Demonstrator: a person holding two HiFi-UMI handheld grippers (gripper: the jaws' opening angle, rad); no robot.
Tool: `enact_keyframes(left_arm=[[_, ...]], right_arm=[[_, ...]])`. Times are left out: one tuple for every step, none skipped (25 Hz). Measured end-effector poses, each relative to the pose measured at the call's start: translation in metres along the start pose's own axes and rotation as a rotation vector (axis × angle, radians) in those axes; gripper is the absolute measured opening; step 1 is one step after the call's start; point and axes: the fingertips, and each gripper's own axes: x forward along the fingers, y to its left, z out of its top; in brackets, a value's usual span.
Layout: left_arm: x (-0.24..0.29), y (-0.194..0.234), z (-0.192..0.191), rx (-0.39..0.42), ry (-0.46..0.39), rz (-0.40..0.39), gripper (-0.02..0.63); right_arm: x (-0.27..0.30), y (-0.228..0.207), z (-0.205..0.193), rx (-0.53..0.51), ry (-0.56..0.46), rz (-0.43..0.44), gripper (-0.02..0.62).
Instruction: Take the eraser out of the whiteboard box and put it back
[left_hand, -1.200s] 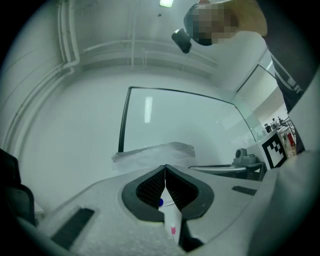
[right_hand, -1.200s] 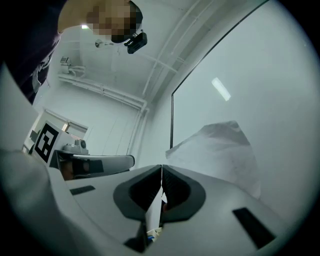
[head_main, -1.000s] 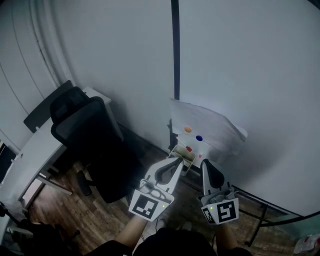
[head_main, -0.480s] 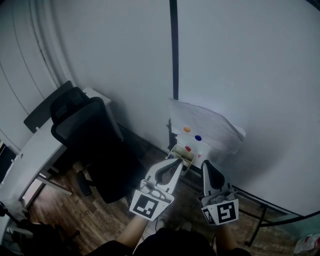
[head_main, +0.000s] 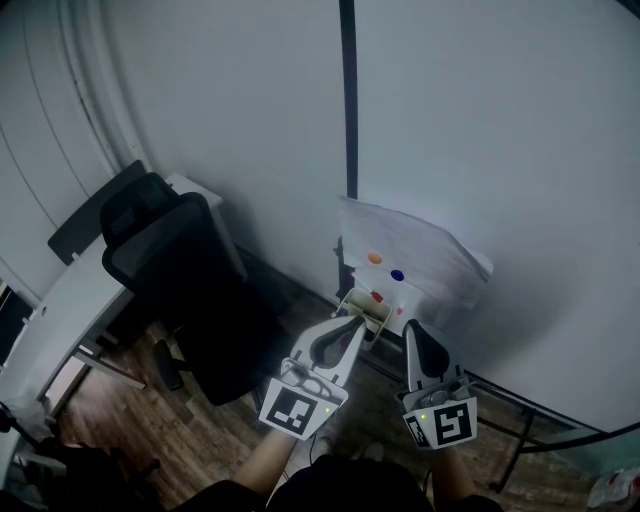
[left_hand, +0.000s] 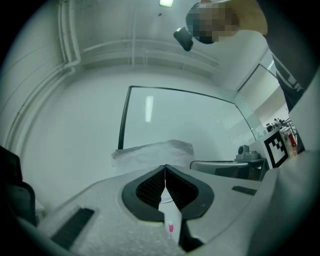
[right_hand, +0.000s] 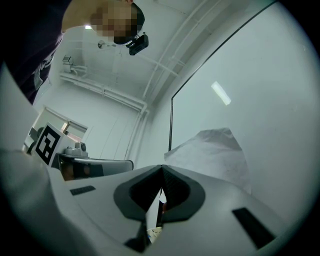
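Both tools are up and pointed at the wall. The left hand-held gripper (head_main: 357, 323) has its black ribbed jaws together at the tips, and its own view shows nothing clamped between them. The right hand-held gripper (head_main: 410, 326) sits just beside it on the right, jaws pressed shut and likewise empty. Just past the left tip is the small pale open-topped whiteboard box (head_main: 364, 309), fixed at the near left corner of the big white glossy whiteboard (head_main: 500, 150). Something red shows at the box's rim, but the eraser itself cannot be picked out from here. A crumpled white sheet (head_main: 425, 255) hangs just above the box, carrying a round orange dot (head_main: 375, 258), a round blue dot (head_main: 398, 275) and a small red dot (head_main: 377, 297) lower down. A black vertical frame strip (head_main: 349, 100) runs up the whiteboard's left edge. The only print in sight is the black-and-white square marker on each cube: the left cube (head_main: 297, 412) and the right cube (head_main: 443, 422), both near the bottom of the head view. They show block patterns and no words. Off to the left stands a black high-backed office chair (head_main: 170, 260), tucked against a long white counter (head_main: 60, 300), all on a dark brown wooden plank floor (head_main: 190, 430).
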Motion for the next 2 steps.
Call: enact_keyframes(left_arm=[[0.0003, 0.0005, -0.0012, 0.001, 0.001, 0.0, 0.006], [0.0007, 0.001, -0.0024, 0.002, 0.002, 0.0, 0.006]], right_arm=[[0.0005, 0.0003, -0.0006, -0.001, -0.001, 0.001, 0.002], [0.0011, 0.0005, -0.0012, -0.002, -0.003, 0.003, 0.002]])
